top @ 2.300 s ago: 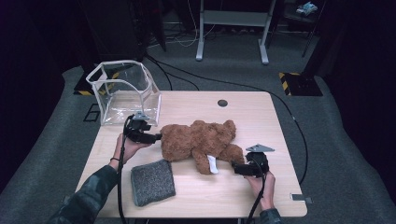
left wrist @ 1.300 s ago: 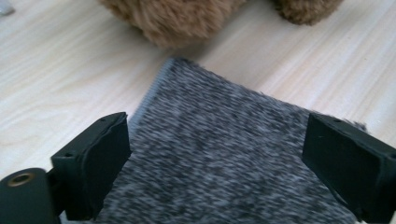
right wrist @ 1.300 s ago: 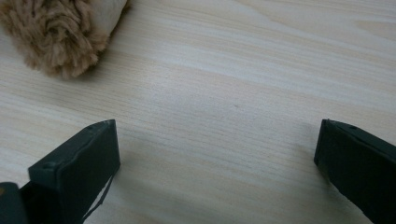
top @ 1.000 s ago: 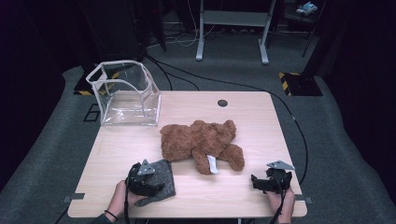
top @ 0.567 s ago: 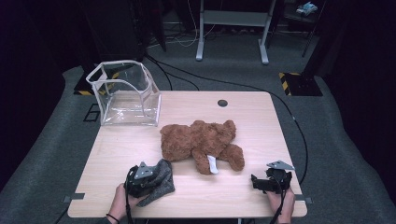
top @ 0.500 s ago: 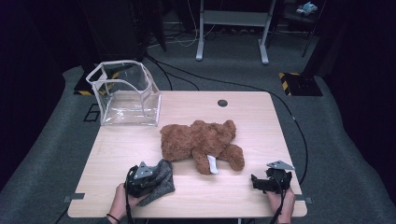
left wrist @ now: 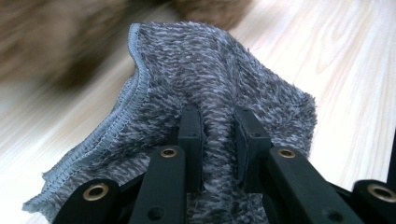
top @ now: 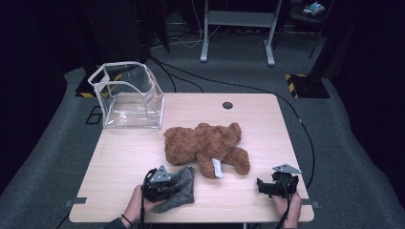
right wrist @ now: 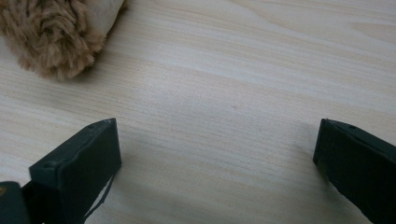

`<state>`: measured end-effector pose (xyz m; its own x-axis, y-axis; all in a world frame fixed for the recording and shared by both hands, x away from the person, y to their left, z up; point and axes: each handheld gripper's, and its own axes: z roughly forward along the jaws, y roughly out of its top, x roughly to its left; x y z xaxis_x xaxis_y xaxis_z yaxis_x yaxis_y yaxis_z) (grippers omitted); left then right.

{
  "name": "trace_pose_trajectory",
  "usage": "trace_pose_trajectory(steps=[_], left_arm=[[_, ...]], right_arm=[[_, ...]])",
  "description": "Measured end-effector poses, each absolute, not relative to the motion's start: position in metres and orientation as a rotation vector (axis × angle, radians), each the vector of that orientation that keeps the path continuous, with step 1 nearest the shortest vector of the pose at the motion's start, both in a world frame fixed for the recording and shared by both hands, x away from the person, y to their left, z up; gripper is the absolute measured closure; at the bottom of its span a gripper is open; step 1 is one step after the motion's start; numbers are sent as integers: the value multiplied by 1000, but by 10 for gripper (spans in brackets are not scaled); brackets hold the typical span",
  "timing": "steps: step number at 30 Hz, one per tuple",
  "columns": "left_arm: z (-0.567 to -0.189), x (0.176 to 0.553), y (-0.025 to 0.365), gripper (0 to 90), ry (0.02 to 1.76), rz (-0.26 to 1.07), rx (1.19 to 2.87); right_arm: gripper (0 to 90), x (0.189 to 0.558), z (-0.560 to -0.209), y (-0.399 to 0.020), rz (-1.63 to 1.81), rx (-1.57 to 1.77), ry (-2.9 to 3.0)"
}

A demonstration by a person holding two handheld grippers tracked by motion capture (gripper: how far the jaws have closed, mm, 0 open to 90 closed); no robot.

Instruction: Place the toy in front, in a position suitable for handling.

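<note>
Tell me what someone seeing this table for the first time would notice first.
The big brown teddy bear lying in the middle of the wooden table draws the eye first. Next comes the grey fuzzy cloth at the near edge, bunched up and pinched between the jaws of the left tool, just in front of the bear. A clear plastic bin stands at the far left corner.

From the high view I see the wooden table (top: pixel 267 124) lit evenly from above, while the floor around it falls off into near darkness. The transparent bin (top: pixel 128 95) shows faint glare along its rim. In the left gripper view the grey cloth (left wrist: pixel 224 93) is sharp; the teddy bear (left wrist: pixel 60 42) behind it is blurred.
</note>
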<state>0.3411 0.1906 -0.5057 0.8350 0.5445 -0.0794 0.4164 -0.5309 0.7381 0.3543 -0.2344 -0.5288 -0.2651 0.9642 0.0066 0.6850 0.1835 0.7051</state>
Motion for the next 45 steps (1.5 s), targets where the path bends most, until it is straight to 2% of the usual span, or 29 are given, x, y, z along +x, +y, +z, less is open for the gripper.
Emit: trace_pose_trajectory(steps=[6, 7, 16, 18, 22, 26, 31, 33, 35, 45], left_arm=[[-507, 344, 150, 741, 585, 131, 2238], [-510, 342, 142, 740, 552, 85, 2253], [-518, 347, 130, 711, 495, 36, 2265], [-518, 351, 129, 671, 477, 17, 2263], [-514, 351, 132, 414, 499, 58, 2267], [-507, 347, 148, 281, 559, 110, 2241], [-499, 343, 180, 212, 657, 217, 2219], [-501, 342, 194, 156, 714, 259, 2218], [-503, 342, 209, 150, 767, 297, 2207], [-522, 356, 254, 54, 974, 446, 2176]], right_arm=[[1, 354, -529, -234, 844, 1549, 2020], [1, 354, -529, -234, 843, 1557, 2017], [1, 354, -529, -235, 839, 1542, 2023], [1, 354, -529, -234, 840, 1546, 2020], [1, 354, -529, -234, 843, 1549, 2018], [1, 354, -529, -233, 841, 1561, 2009], [4, 352, -528, -234, 859, 1578, 2012], [0, 350, -525, -240, 963, 1609, 2004], [0, 348, -524, -239, 974, 1616, 2004], [0, 328, -503, -195, 1023, 1441, 2140]])
